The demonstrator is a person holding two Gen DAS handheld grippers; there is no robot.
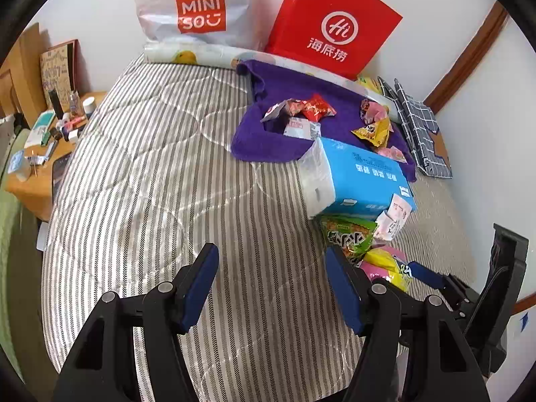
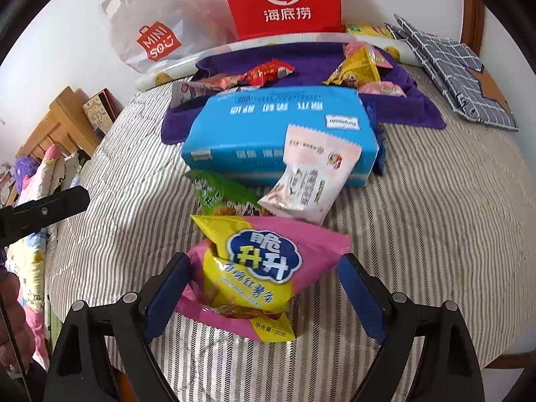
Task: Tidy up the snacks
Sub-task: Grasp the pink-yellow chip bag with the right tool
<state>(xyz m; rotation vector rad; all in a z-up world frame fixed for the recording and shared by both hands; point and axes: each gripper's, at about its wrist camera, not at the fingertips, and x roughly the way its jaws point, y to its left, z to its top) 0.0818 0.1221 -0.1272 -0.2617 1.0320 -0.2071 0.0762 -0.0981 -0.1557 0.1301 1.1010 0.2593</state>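
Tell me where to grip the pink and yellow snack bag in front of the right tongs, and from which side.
Grip the pink and yellow snack bag across its puffy middle, coming from above and the near end. It lies flat on the striped bedcover, and the right tongs already stand open on either side of it, so probably only closing is needed. Avoid the crimped end seams; they would likely slip.

The tall red paper bag [image 2: 281, 0] is cut off at the top edge. The blue tissue pack [image 2: 268, 124] hides part of the purple towel [image 2: 402, 100]. The green snack packet [image 2: 217, 194] is half covered by the pink-and-yellow crisp bag [image 2: 261, 268]. The small bottles on the wooden side table [image 1: 33, 184] are too small to tell.
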